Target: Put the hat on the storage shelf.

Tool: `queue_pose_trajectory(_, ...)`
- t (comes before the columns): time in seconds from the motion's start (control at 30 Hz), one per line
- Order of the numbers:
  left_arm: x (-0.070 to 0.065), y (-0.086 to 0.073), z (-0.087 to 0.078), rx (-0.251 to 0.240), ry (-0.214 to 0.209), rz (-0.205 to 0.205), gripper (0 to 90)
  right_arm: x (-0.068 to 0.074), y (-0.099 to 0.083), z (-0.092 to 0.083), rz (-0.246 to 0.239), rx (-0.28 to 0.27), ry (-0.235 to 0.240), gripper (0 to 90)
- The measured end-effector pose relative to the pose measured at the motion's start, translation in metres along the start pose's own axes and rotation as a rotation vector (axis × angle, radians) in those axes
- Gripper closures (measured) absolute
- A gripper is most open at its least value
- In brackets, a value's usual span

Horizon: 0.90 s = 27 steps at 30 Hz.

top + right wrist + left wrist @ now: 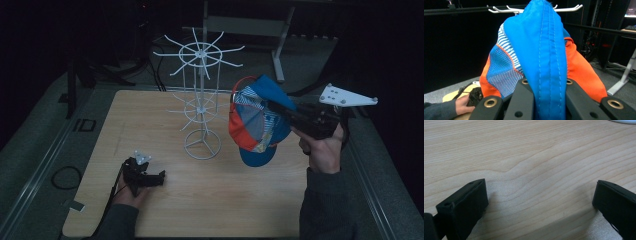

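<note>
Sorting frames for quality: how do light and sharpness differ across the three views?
High view: dim, dark surroundings, the cap and white rack slightly soft. Left gripper view: bright, table grain sharp, soft jaw shadows. Right gripper view: the cap's stitching crisp, background dark.

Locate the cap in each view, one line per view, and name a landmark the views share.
High view: the cap hangs right of centre, held above the table by the right hand-held gripper.
Left gripper view: not in it.
Right gripper view: the cap rises at centre, clamped between the jaws.
Shared landmark: the white rack, behind the cap here.
</note>
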<state>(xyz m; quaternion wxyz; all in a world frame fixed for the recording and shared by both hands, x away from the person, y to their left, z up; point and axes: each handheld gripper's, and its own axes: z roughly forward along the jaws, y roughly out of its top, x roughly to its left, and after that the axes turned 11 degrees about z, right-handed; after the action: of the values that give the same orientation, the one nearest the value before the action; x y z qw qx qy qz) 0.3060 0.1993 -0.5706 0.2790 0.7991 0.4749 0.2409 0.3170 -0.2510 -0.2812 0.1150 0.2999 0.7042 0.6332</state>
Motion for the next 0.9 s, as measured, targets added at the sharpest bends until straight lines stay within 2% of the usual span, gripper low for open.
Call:
queue_pose_trajectory(0.47,0.0,0.0,0.0,0.001,0.0,0.001,0.0,0.001,0.007,-0.006,0.008,-0.042,0.015,87.7)
queue_pose_trajectory(0.67,0.0,0.0,0.0,0.001,0.0,0.001,0.0,0.001,0.011,-0.005,0.005,-0.061,0.037,87.8)
queue_pose_trajectory(0.9,0.0,0.0,0.0,0.0,0.0,0.001,0.0,0.004,0.012,-0.004,0.005,-0.085,0.042,87.7)
